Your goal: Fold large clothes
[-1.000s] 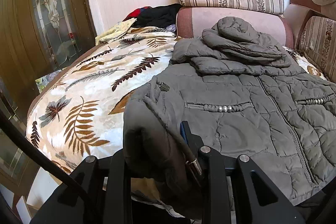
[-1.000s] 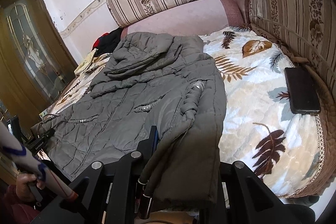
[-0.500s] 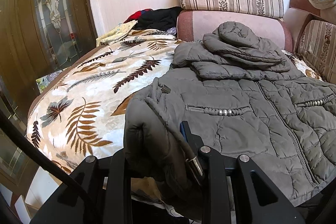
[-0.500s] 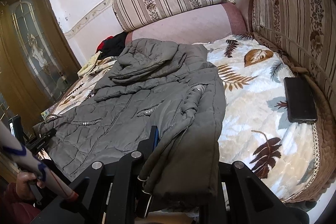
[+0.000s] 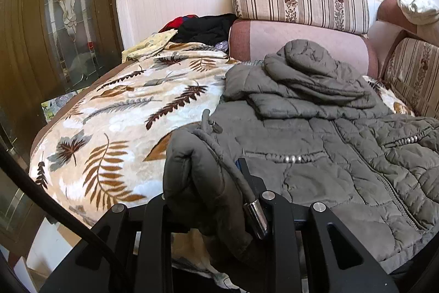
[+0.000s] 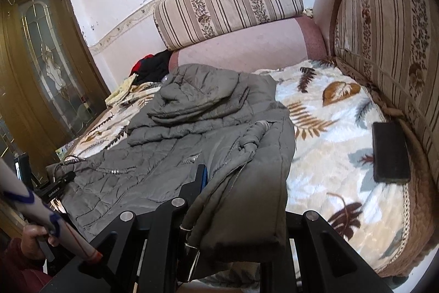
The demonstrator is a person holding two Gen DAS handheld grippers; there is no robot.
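**Op:** I have the coat (image 5: 343,144) lying face up on the sofa (image 5: 299,43), over the blanket (image 5: 115,128), hood and sleeves already folded in at the far end. My left gripper (image 5: 216,199) has its jaws clenched on the left hem corner; my right gripper (image 6: 233,213) has its jaws clamped on the right hem corner.

**Spotter:** What worries you?

**Op:** Slip, mostly. It's a puffy quilted shell, smooth and springy, so a thick bunch could squeeze out of either grip if I swing the hem up fast. I'd also guess the drawcord (image 5: 227,166) with its metal tip (image 5: 256,216) may snag.

**Spotter:** Anything nearby?

**Op:** A black phone (image 6: 389,153) sits on the blanket's edge, well right of the coat; a wide swing could drag the plush blanket and nudge it.
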